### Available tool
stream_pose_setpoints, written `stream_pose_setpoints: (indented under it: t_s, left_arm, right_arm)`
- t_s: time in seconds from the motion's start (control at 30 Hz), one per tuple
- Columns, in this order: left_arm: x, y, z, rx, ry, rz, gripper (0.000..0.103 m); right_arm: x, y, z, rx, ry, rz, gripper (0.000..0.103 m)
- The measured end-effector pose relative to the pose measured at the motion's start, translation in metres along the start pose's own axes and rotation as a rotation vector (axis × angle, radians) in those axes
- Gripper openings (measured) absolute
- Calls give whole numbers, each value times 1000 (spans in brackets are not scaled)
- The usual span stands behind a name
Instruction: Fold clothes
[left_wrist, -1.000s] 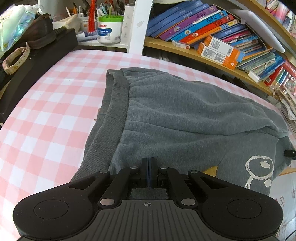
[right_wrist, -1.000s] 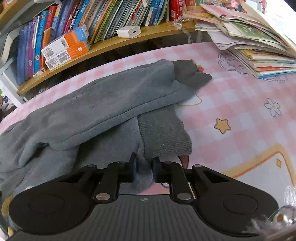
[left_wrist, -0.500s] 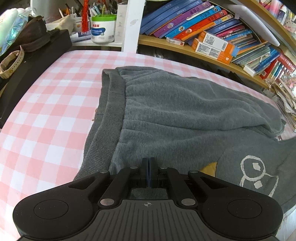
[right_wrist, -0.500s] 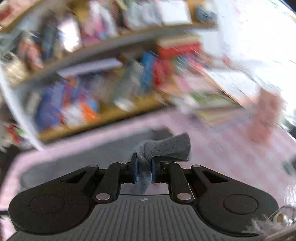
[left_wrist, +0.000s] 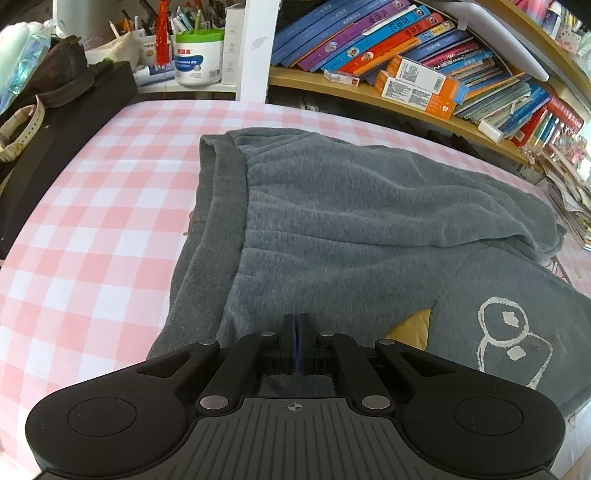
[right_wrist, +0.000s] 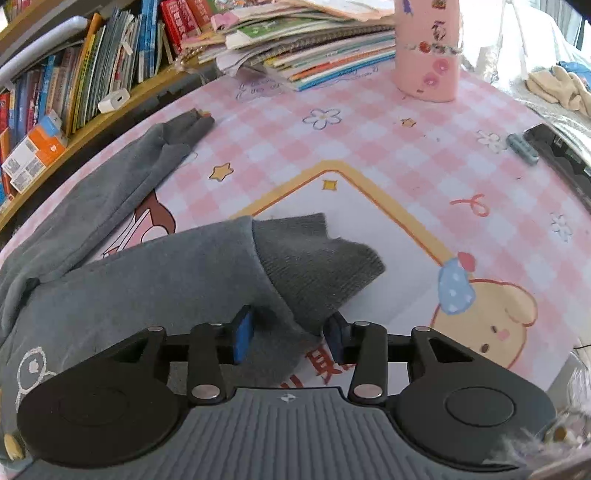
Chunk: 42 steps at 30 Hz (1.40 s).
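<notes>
A: Where is the garment, and why is it lying like that?

B: The grey sweatshirt is spread on the pink checked tablecloth, ribbed hem on the left and the white figure print toward the near right. One sleeve stretches out to the right over the cartoon mat, its ribbed cuff lying flat. I judge it was laid straight so that it can be folded back across the body.

A: And the grippers?

B: The right gripper has just been opening; its blue pads stand apart with the sleeve's edge lying loose between them, not pressed. The left gripper has its fingers pressed together at the near edge of the sweatshirt; whether cloth is caught between them I cannot tell. It probably anchors that edge.

A: Any containers?

B: A white tub with a green lid stands far left beside cups holding pens. A pink cylinder stands far right; its contents are hidden.
</notes>
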<state>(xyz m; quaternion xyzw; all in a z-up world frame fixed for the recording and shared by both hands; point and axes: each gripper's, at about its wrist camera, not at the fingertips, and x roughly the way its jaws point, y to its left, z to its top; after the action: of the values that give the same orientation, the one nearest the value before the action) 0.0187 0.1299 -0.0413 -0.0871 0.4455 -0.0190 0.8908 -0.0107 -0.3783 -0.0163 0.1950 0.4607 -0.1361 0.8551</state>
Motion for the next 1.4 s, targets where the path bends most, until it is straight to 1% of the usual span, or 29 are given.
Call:
stream_pose_setpoints:
  t_s: [0.03, 0.07, 0.1, 0.13, 0.17, 0.23, 0.3, 0.37, 0.4, 0.47, 0.5, 0.57, 0.6, 0.63, 0.67, 0.73, 0.8, 0.87, 0.93, 1.0, 1.13, 1.23, 1.4]
  left_arm:
    - [-1, 1, -1, -6, 0, -4, 3]
    - [-2, 3, -2, -11, 2, -7, 3]
    - [-2, 4, -3, -17, 4, -10, 3]
    - [-3, 4, -3, -19, 6, -11, 3]
    - [-4, 4, -4, -17, 9, -9, 3]
    - [-5, 3, -4, -12, 13, -5, 4]
    - [-6, 2, -5, -7, 15, 1, 4]
    - [-7, 1, -7, -8, 13, 5, 4]
    - [-7, 1, -7, -10, 11, 7, 4]
    - [-8, 2, -9, -17, 9, 5, 4]
    - [-8, 2, -9, -19, 9, 3, 4]
    - [-9, 3, -9, -21, 11, -1, 4]
    - [-9, 3, -10, -22, 12, -4, 4]
    - [-9, 3, -10, -23, 13, -5, 4]
    - [-9, 3, -10, -23, 14, -5, 4]
    - [-9, 3, -9, -17, 16, 0, 4]
    - [-8, 1, -7, -5, 20, 8, 4]
    - [-8, -1, -7, 0, 21, 12, 4]
    - [-8, 0, -8, -5, 17, 10, 4]
    - [-9, 1, -9, -8, 13, 8, 3]
    - [-11, 1, -12, -7, 15, 6, 3]
    - [-14, 0, -15, 4, 27, 7, 2]
    - [-25, 1, -26, 23, 52, 5, 2]
  right_arm:
    - [3, 2, 1, -9, 3, 5, 24]
    - [6, 5, 4, -18, 9, 19, 18]
    - [5, 9, 8, -25, 2, 44, 15]
    - [2, 14, 12, -33, -9, 72, 14]
    - [-5, 20, 17, -57, -39, 101, 14]
    - [-37, 36, 29, -115, -158, 192, 13]
    - [-69, 44, 39, -147, -270, 277, 13]
    - [-89, 43, 46, -153, -335, 290, 13]
    - [-91, 39, 48, -146, -343, 279, 13]
    - [-79, 28, 46, -124, -299, 220, 13]
    - [-66, 20, 43, -103, -241, 173, 15]
    - [-34, 2, 37, -54, -100, 66, 22]
    - [-20, -8, 32, -17, -44, 19, 29]
    - [-14, -16, 27, 18, -22, -1, 32]
    - [-13, -21, 23, 41, -26, -7, 34]
    - [-17, -15, 21, 24, -67, -23, 40]
    - [-24, -5, 21, -13, -119, -37, 43]
    - [-32, 10, 24, -67, -185, -38, 44]
    - [-37, 24, 25, -118, -235, -7, 45]
    - [-41, 39, 25, -183, -265, 37, 45]
    - [-42, 66, 21, -325, -298, 62, 45]
    - [-52, 75, 22, -359, -348, 59, 45]
    - [-77, 69, 37, -336, -490, 18, 48]
